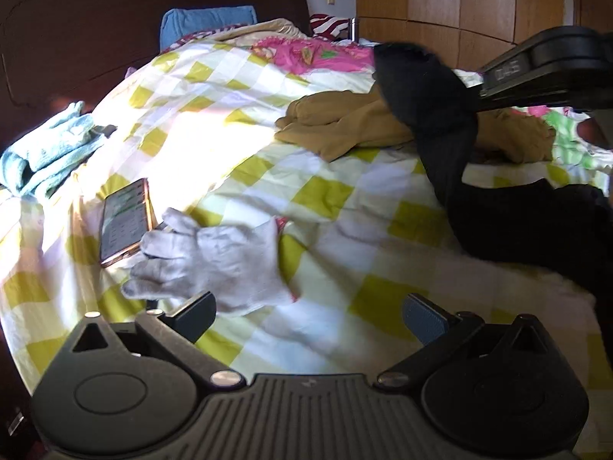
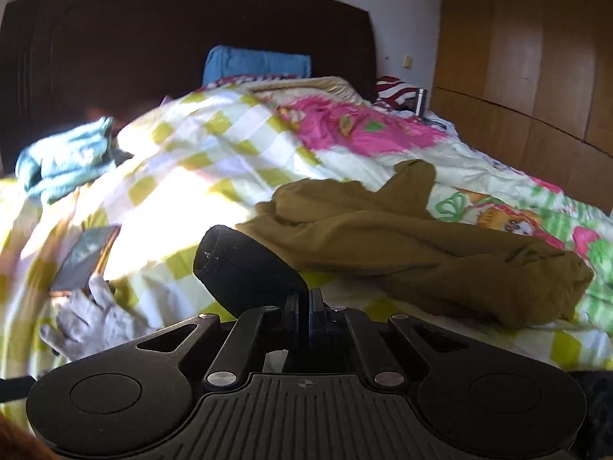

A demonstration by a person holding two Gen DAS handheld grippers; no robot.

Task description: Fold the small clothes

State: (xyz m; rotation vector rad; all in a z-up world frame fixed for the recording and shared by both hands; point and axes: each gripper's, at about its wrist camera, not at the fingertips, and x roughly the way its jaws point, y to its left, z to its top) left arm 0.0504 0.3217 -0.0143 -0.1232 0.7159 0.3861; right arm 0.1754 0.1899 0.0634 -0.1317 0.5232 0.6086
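Black garment [image 1: 440,115], limp, in right gripper [image 2: 304,299]

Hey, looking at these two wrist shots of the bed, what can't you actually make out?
- Black garment: left wrist view, its far end cut off by the right edge.
- Phone: screen text too small; right wrist view blurred.
- Right claw: its pads are hidden by the cloth pinched between them.
- Mustard garment: crumpled, type unclear.
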